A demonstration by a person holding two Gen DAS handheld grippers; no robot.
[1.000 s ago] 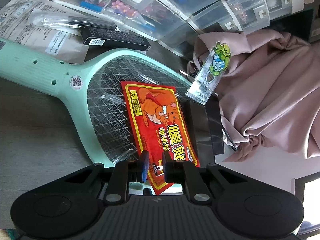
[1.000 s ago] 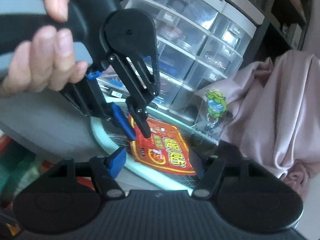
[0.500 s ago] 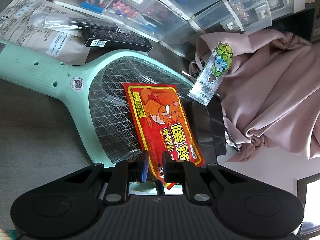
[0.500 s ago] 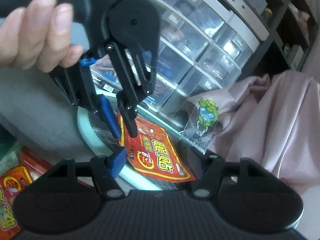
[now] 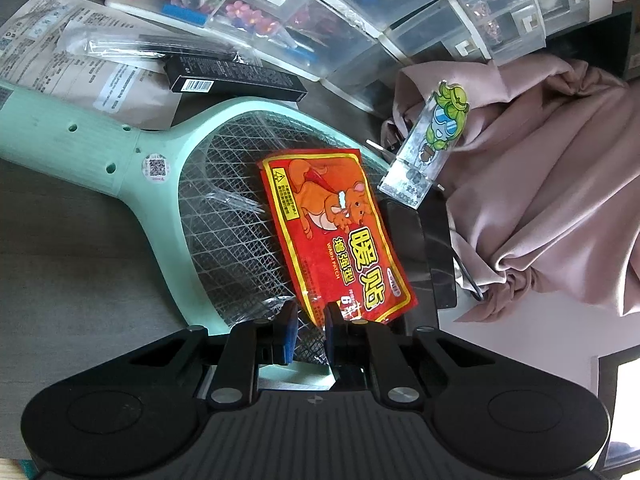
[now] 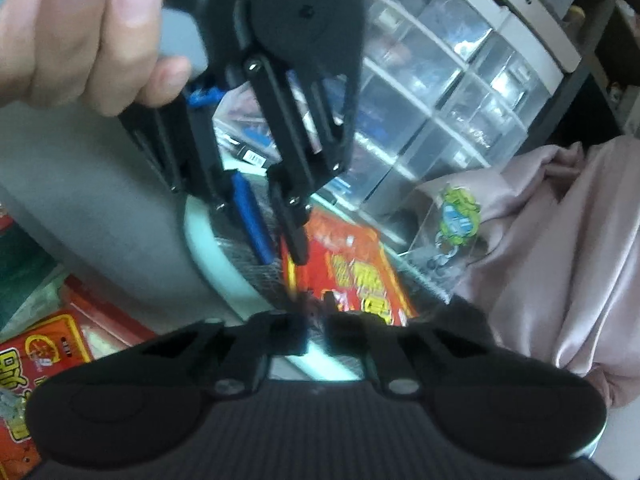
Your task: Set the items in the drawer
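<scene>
Warm patch (image 5: 336,236) lifting off swatter mesh (image 5: 224,216), near corner pinched in your left gripper (image 5: 310,326). Right gripper (image 6: 316,332) jaws narrowing, gripping nothing (blurred). Drawer unit (image 5: 360,12) waiting beyond.

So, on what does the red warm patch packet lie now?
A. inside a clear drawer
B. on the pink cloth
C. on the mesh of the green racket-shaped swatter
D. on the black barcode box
C: in the left wrist view the red warm patch packet lies flat across the wire mesh of the green swatter, its near corner between the fingers of the left gripper.
</scene>
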